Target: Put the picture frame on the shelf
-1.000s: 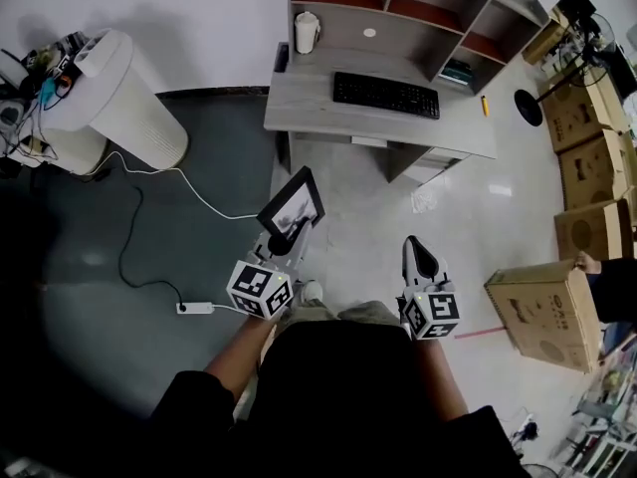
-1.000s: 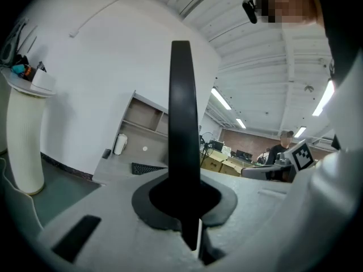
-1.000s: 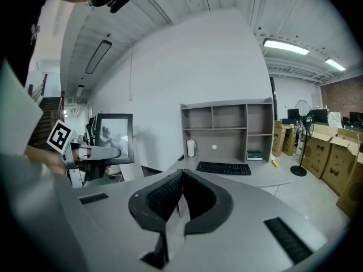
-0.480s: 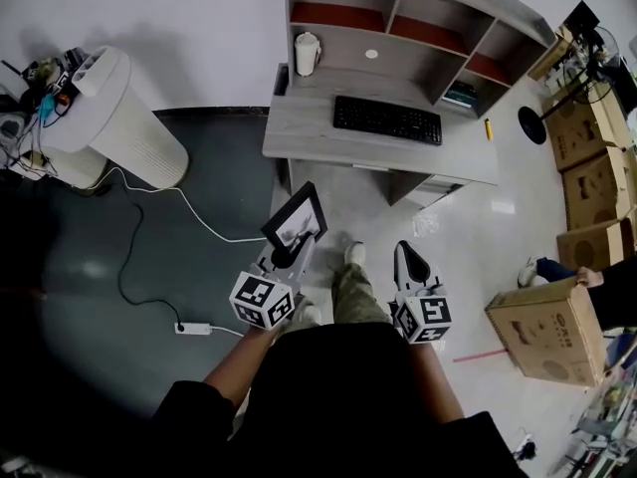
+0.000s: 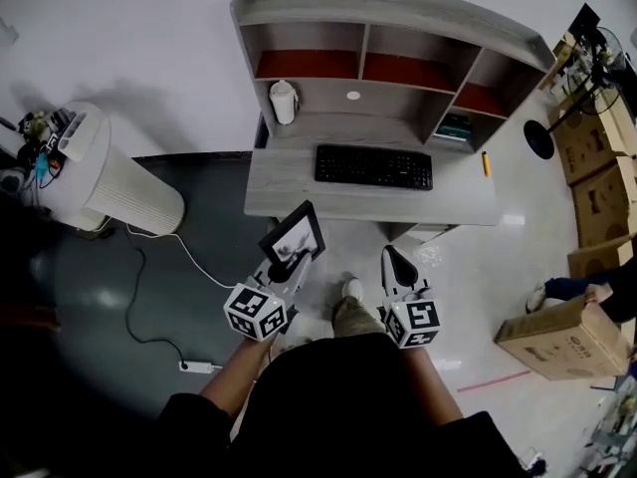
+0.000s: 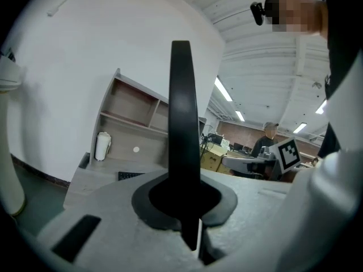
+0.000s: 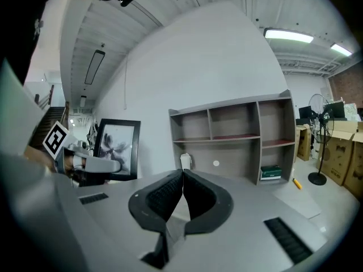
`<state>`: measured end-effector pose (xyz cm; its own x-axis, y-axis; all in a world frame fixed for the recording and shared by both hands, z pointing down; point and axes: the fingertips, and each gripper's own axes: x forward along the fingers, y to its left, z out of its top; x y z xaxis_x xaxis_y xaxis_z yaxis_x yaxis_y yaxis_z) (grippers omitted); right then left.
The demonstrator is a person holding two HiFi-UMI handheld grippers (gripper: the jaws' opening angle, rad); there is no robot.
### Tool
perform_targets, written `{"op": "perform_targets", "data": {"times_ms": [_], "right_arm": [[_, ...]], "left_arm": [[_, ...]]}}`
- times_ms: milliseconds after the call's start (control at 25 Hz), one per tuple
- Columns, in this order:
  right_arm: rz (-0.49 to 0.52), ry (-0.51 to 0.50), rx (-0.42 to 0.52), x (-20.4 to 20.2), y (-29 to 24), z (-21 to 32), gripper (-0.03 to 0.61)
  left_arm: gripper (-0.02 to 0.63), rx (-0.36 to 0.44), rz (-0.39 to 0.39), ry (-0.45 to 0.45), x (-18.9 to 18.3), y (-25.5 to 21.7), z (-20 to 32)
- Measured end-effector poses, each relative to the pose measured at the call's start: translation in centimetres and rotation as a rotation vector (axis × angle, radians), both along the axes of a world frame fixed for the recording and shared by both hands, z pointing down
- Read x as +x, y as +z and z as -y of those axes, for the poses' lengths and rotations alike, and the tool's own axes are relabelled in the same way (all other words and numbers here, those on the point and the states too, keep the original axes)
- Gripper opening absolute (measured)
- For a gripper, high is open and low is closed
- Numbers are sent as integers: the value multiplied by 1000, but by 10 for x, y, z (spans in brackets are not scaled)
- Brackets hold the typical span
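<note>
A black picture frame (image 5: 295,240) with a black-and-white print stands upright in my left gripper (image 5: 282,267), which is shut on its lower edge. In the left gripper view the frame (image 6: 182,123) shows edge-on between the jaws. My right gripper (image 5: 396,267) hangs beside it, shut and empty, its pads (image 7: 181,177) touching. From there the frame (image 7: 116,149) shows at the left. The grey shelf unit (image 5: 398,28) stands on the desk (image 5: 289,192) against the white wall, ahead of both grippers, with its compartments (image 7: 232,135) mostly bare.
A black keyboard (image 5: 374,166), a white jug (image 5: 284,102) and an orange pen (image 5: 486,162) are on the desk. A green box (image 5: 455,127) sits in a lower right compartment. A white air purifier (image 5: 114,182) stands left, cardboard boxes (image 5: 567,332) and a fan base (image 5: 542,137) right. A power strip (image 5: 196,366) lies on the floor.
The person has stepped toward the desk, so the desk and the whole shelf unit now show nearer. Both grippers keep their pose, the left still holding the frame.
</note>
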<state>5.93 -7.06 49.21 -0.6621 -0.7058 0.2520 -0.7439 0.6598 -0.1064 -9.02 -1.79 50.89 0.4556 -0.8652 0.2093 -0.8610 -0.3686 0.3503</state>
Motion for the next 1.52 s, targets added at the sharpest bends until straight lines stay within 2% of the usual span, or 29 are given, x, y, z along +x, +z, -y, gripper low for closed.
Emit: {"op": "perform_targets", "data": {"times_ms": [200,360,560,680,800,1000,1320,1520], "right_arm": [[11,-19,-20,17,7,66,12],[34,-30,-33,27,10,113,12],[48,-61,-13,33,2,160,12],[69,-45,-22,36,-2,175,12],[79,-44,-32,34,-4,183,12],[86,-43,-40,21,-7,189,12],[112,-16,-37,-4,-16,216,12],[163,-20,-49,-27,-33,230,12]], "left_arm": [[25,-28,53,-2,11,-2,74],[25,-44,35,-2,21,-2,125],[25,-22,31,41,24,-8,173],[25,-24,19,82,25,-12,193],[25,1,18,77,20,-18,221],[25,25,29,75,-4,-26,268],[25,49,17,127,-40,-41,337],[25,21,76,167,-58,-35,377]]}}
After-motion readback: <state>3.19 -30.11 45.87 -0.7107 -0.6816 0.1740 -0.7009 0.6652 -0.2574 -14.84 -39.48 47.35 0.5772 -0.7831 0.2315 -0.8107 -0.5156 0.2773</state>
